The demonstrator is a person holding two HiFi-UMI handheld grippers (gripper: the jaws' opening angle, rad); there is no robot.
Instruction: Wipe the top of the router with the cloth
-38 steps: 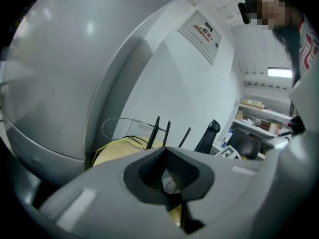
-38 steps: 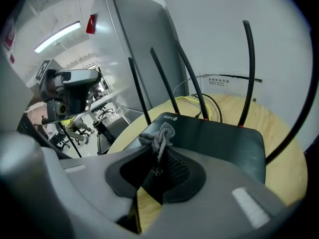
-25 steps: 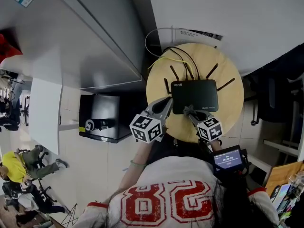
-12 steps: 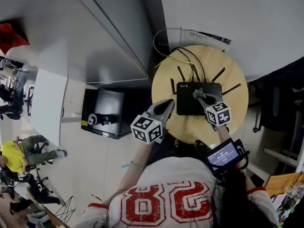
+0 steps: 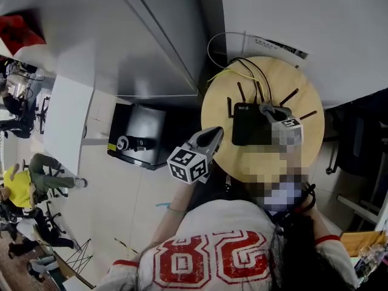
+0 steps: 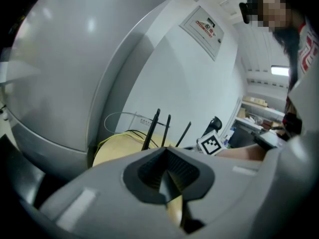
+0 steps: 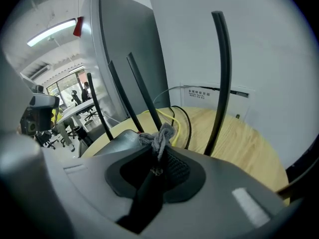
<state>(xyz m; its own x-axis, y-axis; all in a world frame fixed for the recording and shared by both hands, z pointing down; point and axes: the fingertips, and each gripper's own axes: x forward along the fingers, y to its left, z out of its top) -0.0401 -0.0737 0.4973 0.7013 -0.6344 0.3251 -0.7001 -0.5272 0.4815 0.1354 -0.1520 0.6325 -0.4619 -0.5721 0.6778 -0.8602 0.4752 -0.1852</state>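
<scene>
On the round wooden table [image 5: 218, 120] at frame right, the right gripper [image 5: 267, 110] pinches the grey cloth [image 7: 158, 136] at the black router's [image 5: 247, 126] upper-right corner, with the router's top stretching leftward, while the left gripper [image 5: 212, 135], closed and empty, hangs lower left.

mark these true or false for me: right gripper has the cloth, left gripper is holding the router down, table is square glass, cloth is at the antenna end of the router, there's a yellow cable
1. The right gripper is shut on the grey cloth. True.
2. The left gripper holds the router down. False: its jaws are shut on nothing and it hangs at the table's left edge, apart from the router.
3. The table is square glass. False: it is round and wooden.
4. The cloth is at the antenna end of the router's top. True.
5. A yellow cable lies on the table behind the router. True.
</scene>
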